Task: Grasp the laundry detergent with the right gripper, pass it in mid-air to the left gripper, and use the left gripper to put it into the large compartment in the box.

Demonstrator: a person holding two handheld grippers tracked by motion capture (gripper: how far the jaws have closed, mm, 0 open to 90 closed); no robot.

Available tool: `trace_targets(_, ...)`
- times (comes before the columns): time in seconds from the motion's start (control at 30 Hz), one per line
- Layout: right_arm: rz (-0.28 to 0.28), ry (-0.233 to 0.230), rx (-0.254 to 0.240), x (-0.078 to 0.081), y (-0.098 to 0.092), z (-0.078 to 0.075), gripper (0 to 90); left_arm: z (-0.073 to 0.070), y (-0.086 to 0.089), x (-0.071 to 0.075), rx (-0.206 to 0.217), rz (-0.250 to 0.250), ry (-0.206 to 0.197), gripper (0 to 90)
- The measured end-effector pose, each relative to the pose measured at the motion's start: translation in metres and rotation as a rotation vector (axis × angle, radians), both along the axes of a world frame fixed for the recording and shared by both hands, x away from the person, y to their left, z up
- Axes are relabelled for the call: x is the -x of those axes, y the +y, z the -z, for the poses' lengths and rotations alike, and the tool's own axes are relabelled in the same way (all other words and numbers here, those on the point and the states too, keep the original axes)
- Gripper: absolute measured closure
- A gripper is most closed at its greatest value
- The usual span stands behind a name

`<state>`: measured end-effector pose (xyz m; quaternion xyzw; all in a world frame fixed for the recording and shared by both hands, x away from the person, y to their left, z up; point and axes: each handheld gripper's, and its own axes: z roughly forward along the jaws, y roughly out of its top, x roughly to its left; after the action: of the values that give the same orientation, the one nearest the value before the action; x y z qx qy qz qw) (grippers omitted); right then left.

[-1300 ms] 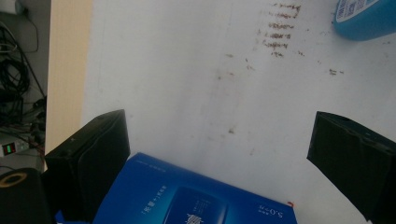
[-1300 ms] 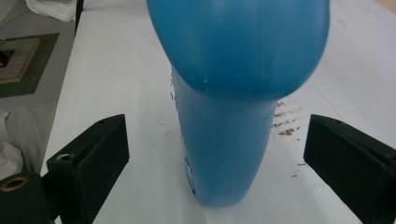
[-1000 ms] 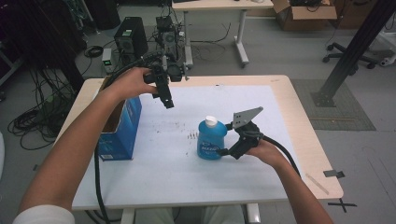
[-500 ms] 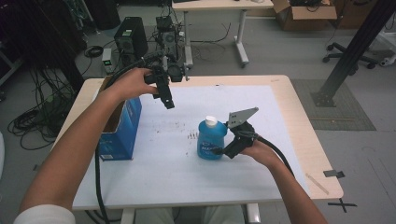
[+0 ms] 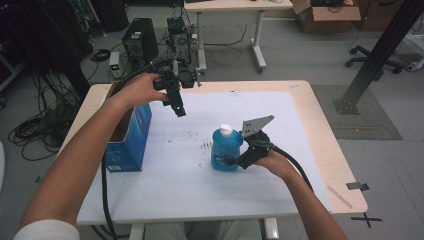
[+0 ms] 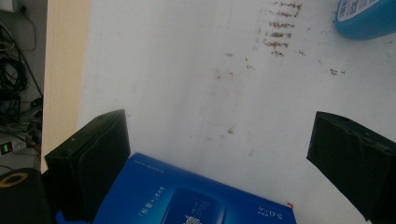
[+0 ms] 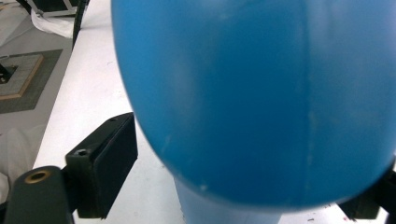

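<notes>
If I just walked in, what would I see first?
Probably the bright blue bottle with a white cap, standing upright mid-table, with the right claw reaching around it from its right. Next, the blue box at the table's left edge, with the left claw held open in the air nearby, empty.

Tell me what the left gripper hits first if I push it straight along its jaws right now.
Probably the white table top: the left gripper is open and aims down at it. The blue box lies low between the jaws and might catch first; depth is unclear.
</notes>
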<state>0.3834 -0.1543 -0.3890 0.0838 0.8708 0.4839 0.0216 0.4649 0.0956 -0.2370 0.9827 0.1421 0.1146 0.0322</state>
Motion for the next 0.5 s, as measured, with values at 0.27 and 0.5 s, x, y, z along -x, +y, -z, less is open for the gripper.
trace_targets(0.27, -0.007, -0.005, -0.003, 0.0003, 0.0002, 0.0008, 20.0, 0.0001, -0.0007, 0.0, -0.002, 0.001, 0.0, 6.1)
trace_targets(0.5, -0.014, -0.006, -0.002, 0.0007, 0.0005, 0.0009, 25.5, -0.0002, -0.0004, 0.0003, -0.001, 0.002, -0.002, 6.1)
